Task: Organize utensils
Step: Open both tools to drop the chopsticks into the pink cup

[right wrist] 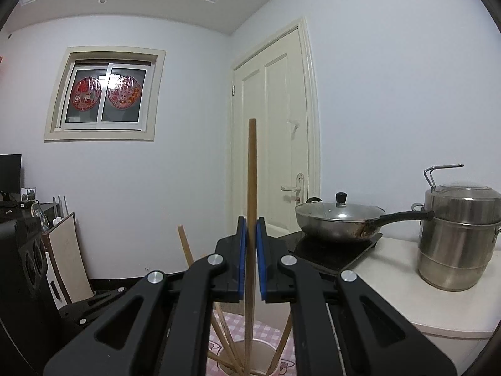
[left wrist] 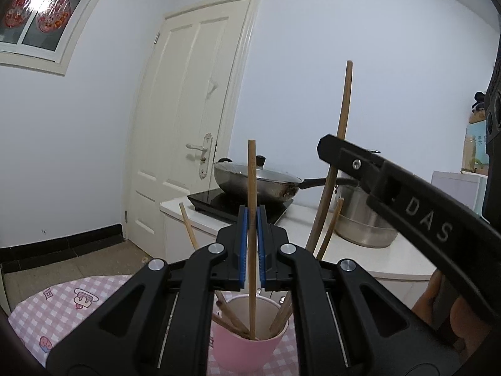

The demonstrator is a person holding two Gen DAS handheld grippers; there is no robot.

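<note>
My left gripper is shut on an upright wooden chopstick. That chopstick's lower end stands inside the pink cup right below the jaws. Several more chopsticks lean in the cup. From the right, my right gripper reaches in higher up, shut on a longer, tilted chopstick that runs down toward the cup. In the right wrist view, the right gripper clamps its chopstick between blue pads, above the cup.
The cup stands on a pink checked tablecloth. Behind it, a white counter carries a lidded wok on a black hob and a steel steamer pot. A hand holds the right gripper. A closed door is behind.
</note>
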